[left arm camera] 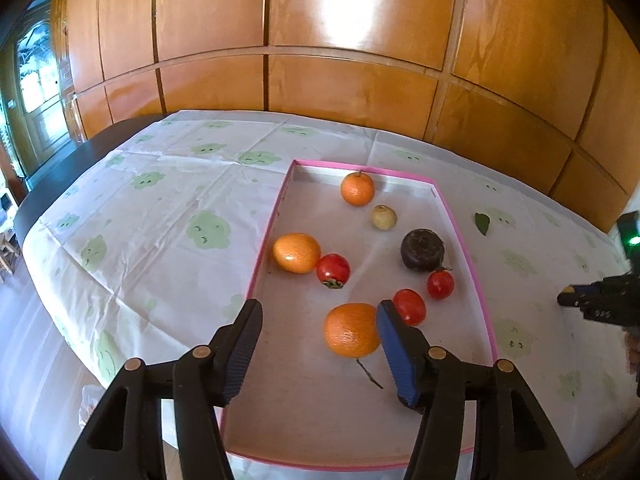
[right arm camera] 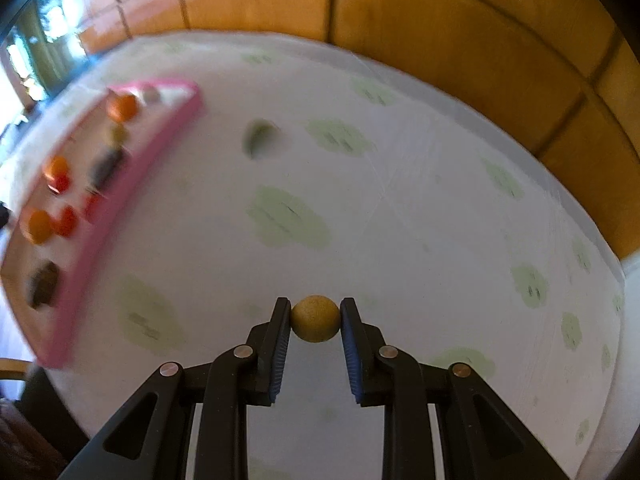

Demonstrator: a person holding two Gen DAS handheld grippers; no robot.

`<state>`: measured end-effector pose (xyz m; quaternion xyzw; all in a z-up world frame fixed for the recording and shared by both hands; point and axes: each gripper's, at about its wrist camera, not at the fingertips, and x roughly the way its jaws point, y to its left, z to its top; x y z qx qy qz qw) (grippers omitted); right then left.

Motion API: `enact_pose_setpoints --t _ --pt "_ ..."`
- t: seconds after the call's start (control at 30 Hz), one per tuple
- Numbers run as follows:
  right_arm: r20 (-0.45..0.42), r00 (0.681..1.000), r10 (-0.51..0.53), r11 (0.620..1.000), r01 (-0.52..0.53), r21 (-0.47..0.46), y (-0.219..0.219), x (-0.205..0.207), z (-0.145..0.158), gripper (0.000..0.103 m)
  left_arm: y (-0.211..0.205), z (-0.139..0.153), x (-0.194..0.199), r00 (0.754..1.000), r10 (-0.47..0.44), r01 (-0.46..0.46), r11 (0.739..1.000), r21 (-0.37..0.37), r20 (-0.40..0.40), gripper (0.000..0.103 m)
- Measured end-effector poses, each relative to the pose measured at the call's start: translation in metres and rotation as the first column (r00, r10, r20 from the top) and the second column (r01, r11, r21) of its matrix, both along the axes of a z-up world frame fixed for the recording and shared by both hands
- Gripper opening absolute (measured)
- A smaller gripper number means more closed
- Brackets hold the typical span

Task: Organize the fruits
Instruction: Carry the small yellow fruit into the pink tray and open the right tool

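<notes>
Now your right hand-held gripper (right arm camera: 315, 312) is clamped on a small round yellowish fruit (right arm camera: 315, 319), pinched near the tips of the pads and held above the table (right arm camera: 400, 200), well apart from the pink-rimmed tray (right arm camera: 132, 184) off to its left. Judging by that, the step is carrying it over to join the rest. Keep the squeeze steady; a round fruit held at the tips can roll out if you tilt. Bring it over the pink rim, not into it, and lower it onto a bare patch.

Your left hand-held gripper (left arm camera: 320, 320) stands apart over the tray, holding nothing, with the near orange (left arm camera: 351, 330) just against its blue pad (left arm camera: 394, 350). Mind you do not nudge that orange into the red tomato (left arm camera: 409, 306) beside it.
</notes>
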<state>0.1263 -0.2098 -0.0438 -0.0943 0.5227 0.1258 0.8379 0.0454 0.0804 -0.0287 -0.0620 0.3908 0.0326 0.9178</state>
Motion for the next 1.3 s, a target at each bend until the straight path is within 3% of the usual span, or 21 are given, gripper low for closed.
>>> enact_pose_setpoints --t 0.23,0.47,0.63,0.9,1.07,1.3 --pt "0.05 0.99 0.133 0.983 -0.138 0.118 0.066 -0.002 0.028 0.025 0.013 -0.004 -0.001 1.0 0.028 -0.028 0.999 -0.015 -0.007 0.061" --pt "0.088 0.971 0.222 0.943 -0.237 0.234 0.136 0.002 0.039 0.025 0.025 -0.006 -0.002 0.998 0.062 -0.062 0.998 -0.022 -0.003 0.061" --pt "0.095 0.964 0.248 0.93 -0.264 0.257 0.177 0.015 0.036 0.025 0.031 -0.006 -0.003 0.997 0.075 -0.075 0.997 -0.017 -0.001 0.061" --pt "0.044 0.97 0.241 0.944 -0.245 0.222 0.216 0.044 0.004 0.025 0.039 -0.01 -0.002 0.996 0.091 -0.091 0.996 -0.023 -0.012 0.061" --pt "0.02 0.971 0.237 0.951 -0.237 0.198 0.225 0.046 -0.013 0.025 0.04 -0.013 -0.001 0.995 0.095 -0.095 0.995 -0.025 -0.017 0.062" --pt "0.027 0.976 0.215 0.953 -0.216 0.214 0.222 0.042 -0.013 0.027 0.041 -0.015 0.0 0.995 0.096 -0.096 0.995 -0.028 -0.022 0.063"
